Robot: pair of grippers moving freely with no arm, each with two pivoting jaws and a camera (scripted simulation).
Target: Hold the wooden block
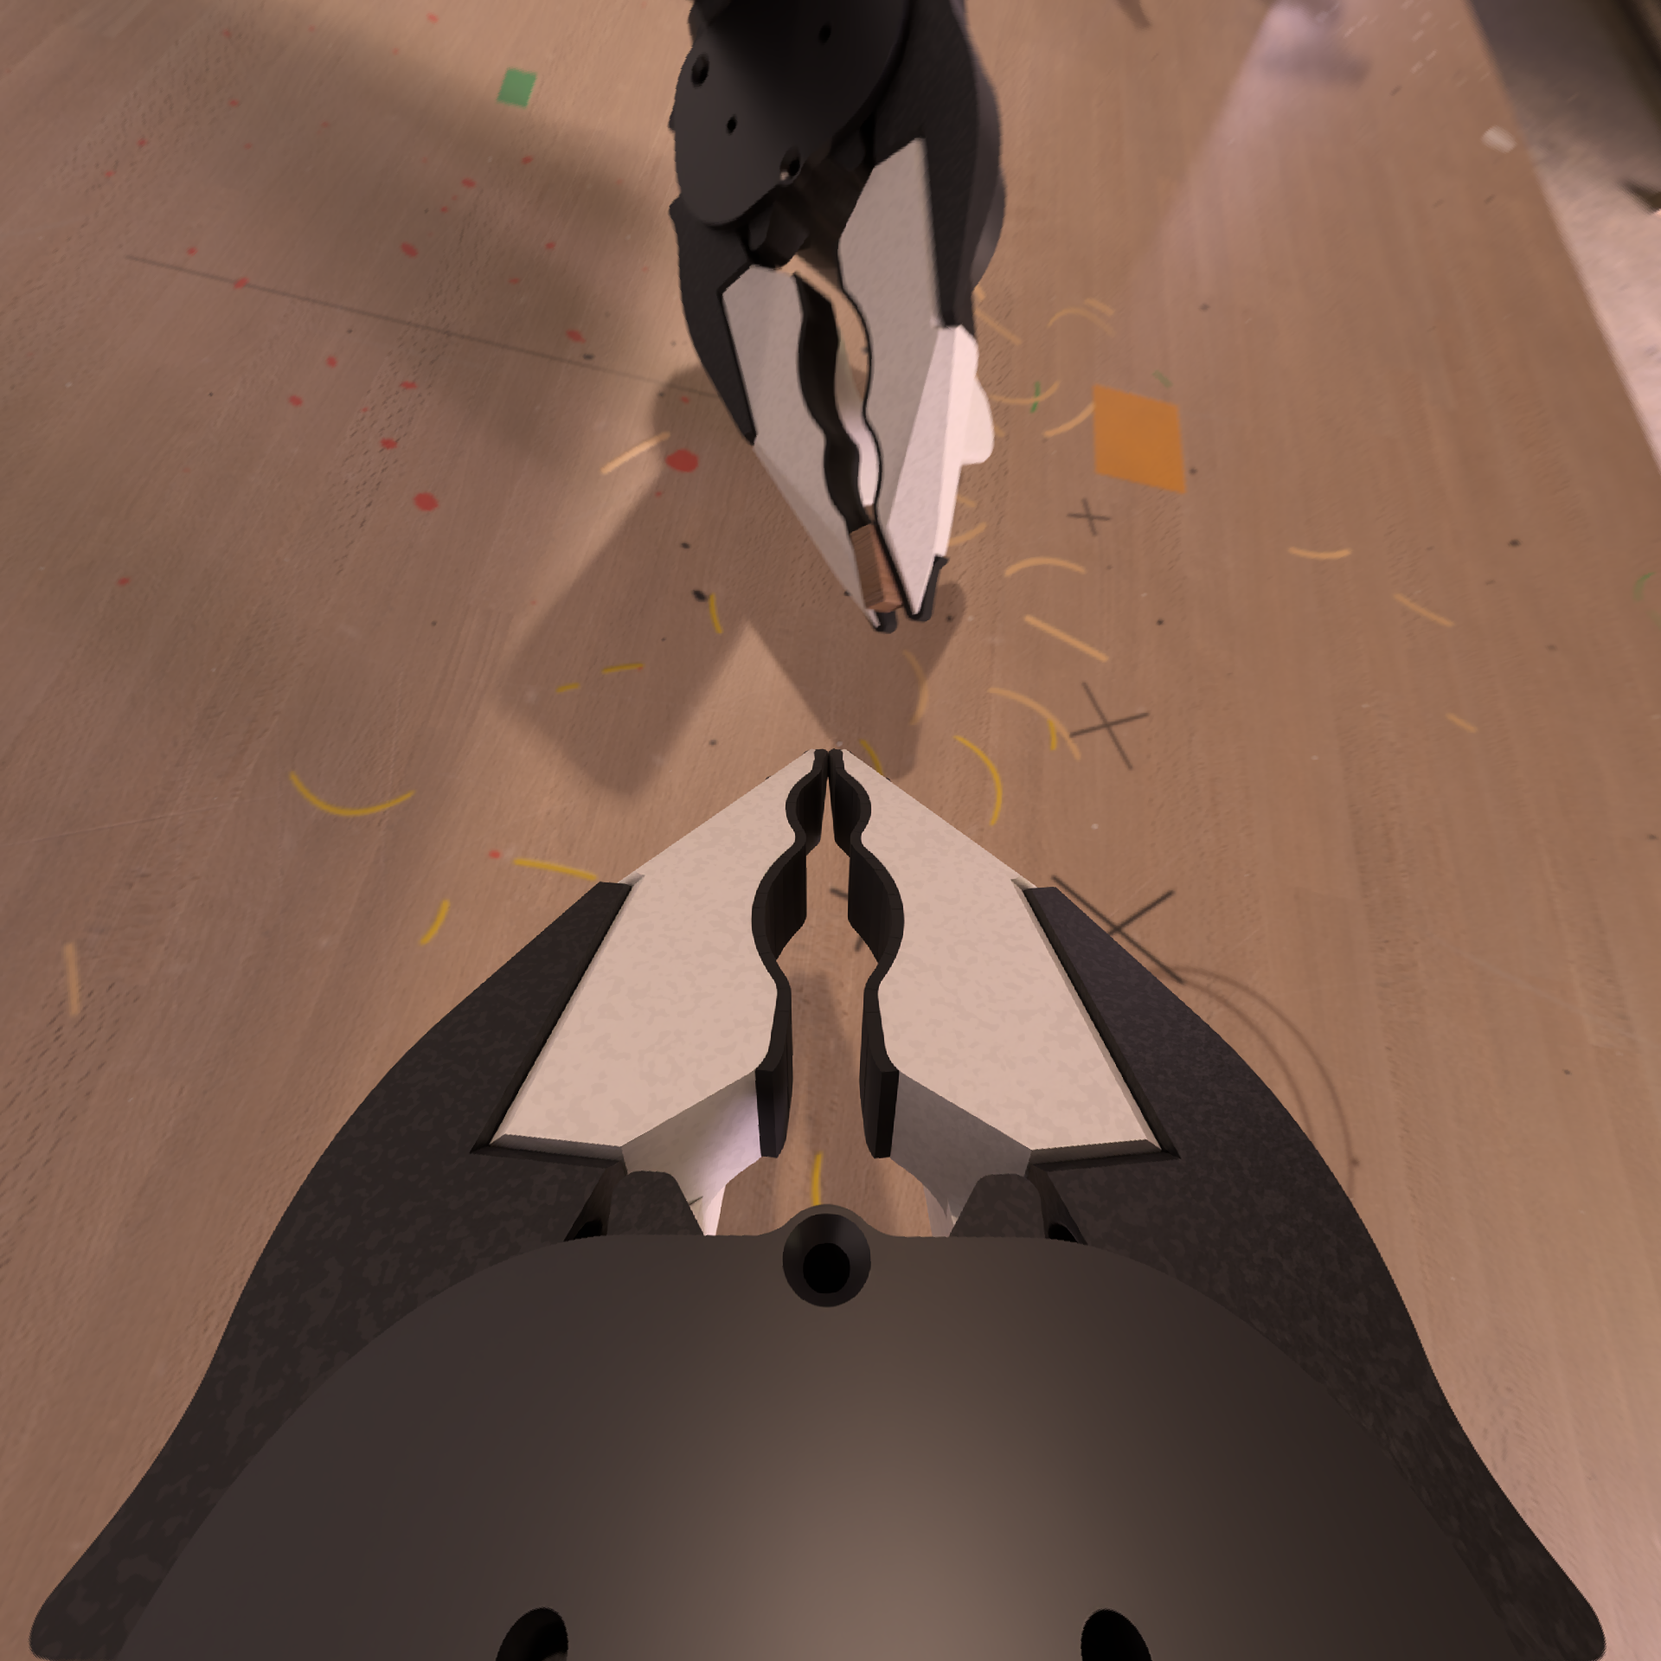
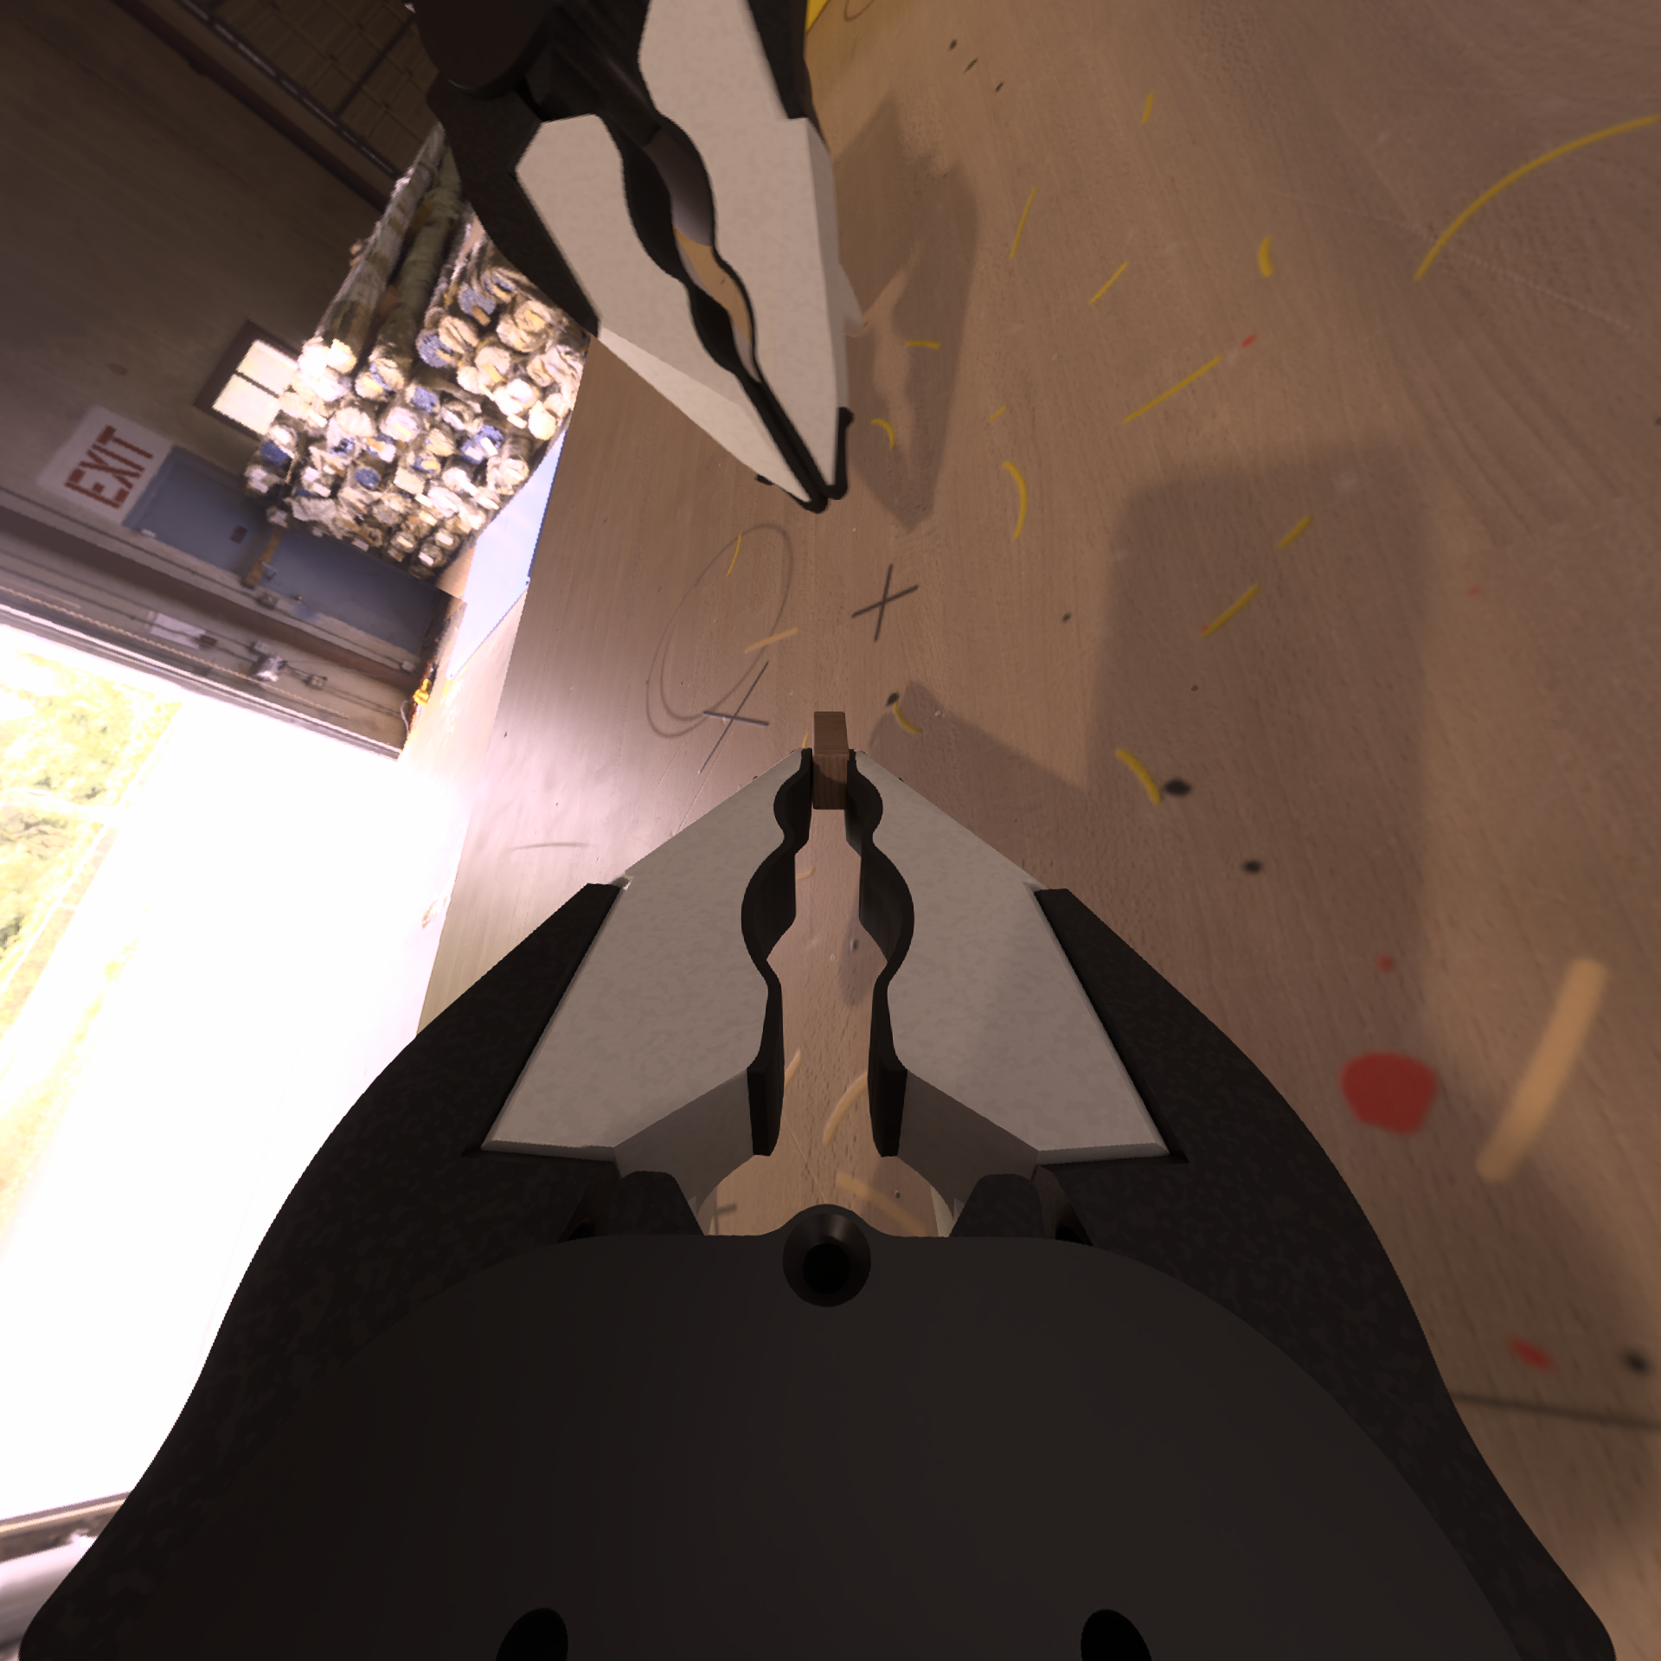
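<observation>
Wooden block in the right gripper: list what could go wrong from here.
1. The right gripper pinches the wooden block only at its fingertips, with part of the block poking beyond them, so it could slip or twist out.
2. The left gripper, shut and empty, points tip to tip at the right one; any closer approach might knock the block onto the table.

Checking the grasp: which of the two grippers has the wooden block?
The right gripper: the wooden block sits pinched at its fingertips. The left gripper is shut, empty.
</observation>
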